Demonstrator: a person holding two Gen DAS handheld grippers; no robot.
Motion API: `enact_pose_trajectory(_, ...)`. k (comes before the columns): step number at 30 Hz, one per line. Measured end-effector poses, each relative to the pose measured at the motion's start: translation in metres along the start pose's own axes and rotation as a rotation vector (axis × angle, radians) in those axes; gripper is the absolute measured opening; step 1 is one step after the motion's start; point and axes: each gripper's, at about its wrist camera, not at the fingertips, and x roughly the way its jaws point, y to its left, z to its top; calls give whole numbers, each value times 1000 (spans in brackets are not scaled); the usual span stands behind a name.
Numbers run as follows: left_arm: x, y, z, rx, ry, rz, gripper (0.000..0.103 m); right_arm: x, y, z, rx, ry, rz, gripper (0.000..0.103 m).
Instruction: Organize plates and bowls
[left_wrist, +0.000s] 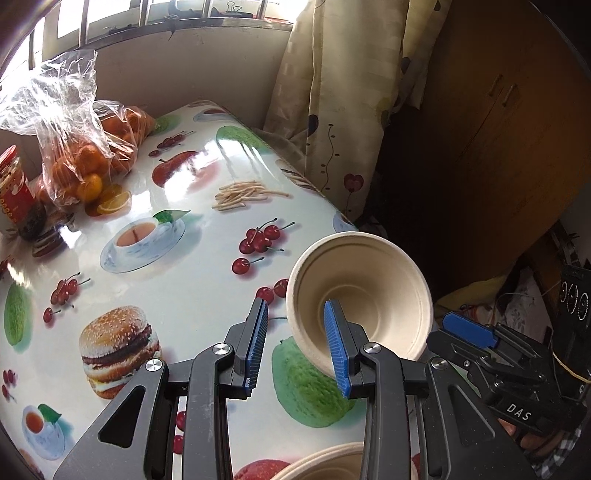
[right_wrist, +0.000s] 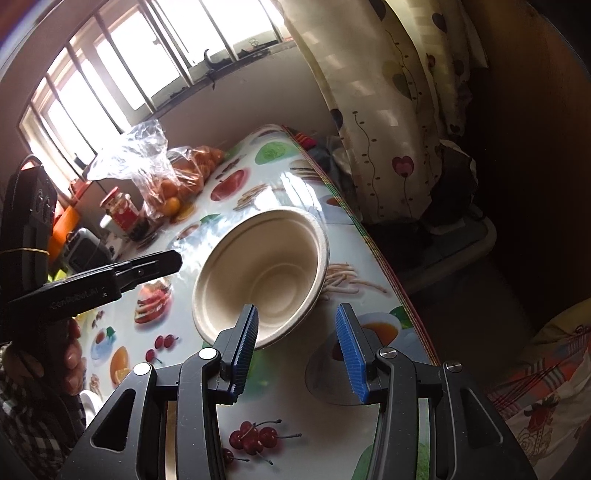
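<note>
A beige paper bowl (left_wrist: 369, 291) is tilted up on its side near the table's right edge, its opening facing me. My left gripper (left_wrist: 295, 339) is open; its right finger (left_wrist: 338, 350) reaches into the bowl's mouth and the left finger is outside the rim. In the right wrist view the same bowl (right_wrist: 266, 273) is tilted ahead of my open right gripper (right_wrist: 297, 350), whose left finger (right_wrist: 245, 347) overlaps the bowl's near rim. Whether either finger touches the bowl I cannot tell. More beige plate rims (left_wrist: 325, 463) show at the bottom edge.
The table (left_wrist: 192, 295) has a glossy fruit-and-food print cloth. A plastic bag of oranges (left_wrist: 85, 147) and a red jar (left_wrist: 14, 192) stand at the far left. A curtain (left_wrist: 340, 92) and a wooden cabinet (left_wrist: 498, 129) lie beyond the right edge.
</note>
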Motion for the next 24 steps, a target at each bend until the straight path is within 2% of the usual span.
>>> enact_pose_trajectory(15,21,3,1,-21,47,-14,33,17,1,3,-1,22,-6,41)
enact_pose_trajectory(19,24,2,2,-15,52,-12,27,17,0,3,0,22,-10,35)
enact_pose_trajectory(21,25,2,2,-18,57,-7,20,18,0,3,-3,25,-12,32)
enact_pose_trajectory(24,27,2,1,-16,66,-8,18,17,0,3,-2,22,-14,30)
